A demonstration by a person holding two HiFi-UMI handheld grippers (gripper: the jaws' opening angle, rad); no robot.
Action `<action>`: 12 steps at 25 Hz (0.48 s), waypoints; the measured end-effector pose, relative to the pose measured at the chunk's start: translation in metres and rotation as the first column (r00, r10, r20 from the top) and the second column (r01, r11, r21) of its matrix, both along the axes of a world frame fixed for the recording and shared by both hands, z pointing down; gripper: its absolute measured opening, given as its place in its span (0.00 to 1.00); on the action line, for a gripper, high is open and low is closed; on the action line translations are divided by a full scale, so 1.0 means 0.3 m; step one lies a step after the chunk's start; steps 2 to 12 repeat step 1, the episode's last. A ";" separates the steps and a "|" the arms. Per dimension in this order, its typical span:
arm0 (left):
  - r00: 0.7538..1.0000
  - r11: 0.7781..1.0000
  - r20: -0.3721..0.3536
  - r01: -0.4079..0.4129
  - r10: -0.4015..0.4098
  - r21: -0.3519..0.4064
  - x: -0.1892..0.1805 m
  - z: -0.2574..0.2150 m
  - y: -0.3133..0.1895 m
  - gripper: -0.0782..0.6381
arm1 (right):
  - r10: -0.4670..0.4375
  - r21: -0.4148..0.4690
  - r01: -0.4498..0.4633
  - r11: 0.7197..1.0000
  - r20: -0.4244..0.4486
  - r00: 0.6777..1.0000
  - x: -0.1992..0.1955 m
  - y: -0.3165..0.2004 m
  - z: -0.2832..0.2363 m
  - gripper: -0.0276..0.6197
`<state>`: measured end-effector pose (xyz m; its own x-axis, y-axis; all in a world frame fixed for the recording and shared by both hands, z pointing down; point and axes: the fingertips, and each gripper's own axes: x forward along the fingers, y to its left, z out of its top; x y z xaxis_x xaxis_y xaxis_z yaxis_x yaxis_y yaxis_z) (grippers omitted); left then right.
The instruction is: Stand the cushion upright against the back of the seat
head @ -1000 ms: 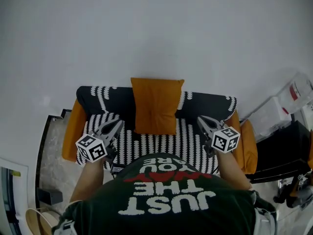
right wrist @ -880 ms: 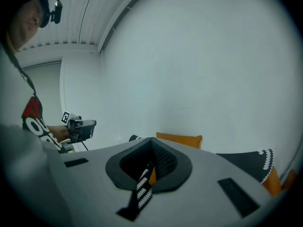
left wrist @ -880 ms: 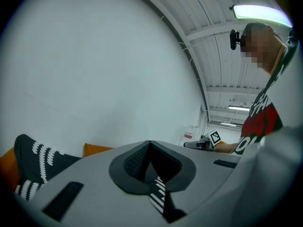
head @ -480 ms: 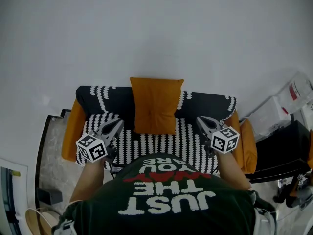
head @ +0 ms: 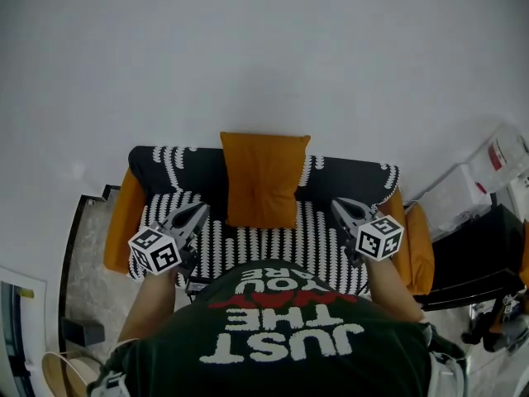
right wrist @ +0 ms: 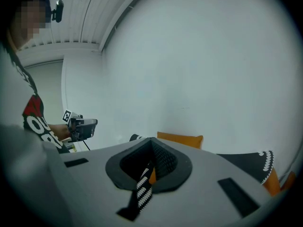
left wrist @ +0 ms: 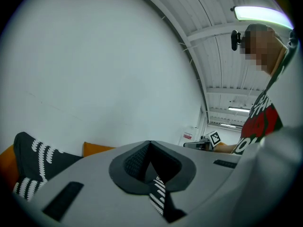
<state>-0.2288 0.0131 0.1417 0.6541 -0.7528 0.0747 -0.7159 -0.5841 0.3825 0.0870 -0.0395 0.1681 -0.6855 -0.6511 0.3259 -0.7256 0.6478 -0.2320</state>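
Already the orange cushion [head: 264, 179] stands upright against the seat [head: 355, 177] back, centred; my left fingers [head: 192, 216] and right fingers [head: 345, 210] hover either side, closed on nothing; soft and light, I judge; best pinched at a top corner.

The person wears a dark green T-shirt [head: 281, 350] with short sleeves. It is printed in big white letters, "JUST THE" and "YOU ARE", with a red stripe [head: 273, 298] between the lines. A black camera [left wrist: 234, 39] sits on the head. The left gripper [head: 198, 210] and right gripper [head: 338, 205] are grey and taper to points. Each bears a white cube [head: 154, 249] with black square markers. A dark collar [left wrist: 119, 178] rings the ribbed pads [left wrist: 136, 161].
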 end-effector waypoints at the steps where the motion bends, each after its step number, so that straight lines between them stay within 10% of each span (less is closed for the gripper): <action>1: 1.000 1.000 -0.001 0.001 -0.001 0.000 -0.002 -0.001 0.000 0.12 | 0.000 0.000 0.000 1.000 -0.001 1.000 -0.001 0.000 0.000 0.08; 12: 1.000 1.000 -0.001 0.001 -0.001 0.000 -0.002 -0.001 0.000 0.12 | 0.000 0.000 0.000 1.000 -0.001 1.000 -0.001 0.000 0.000 0.08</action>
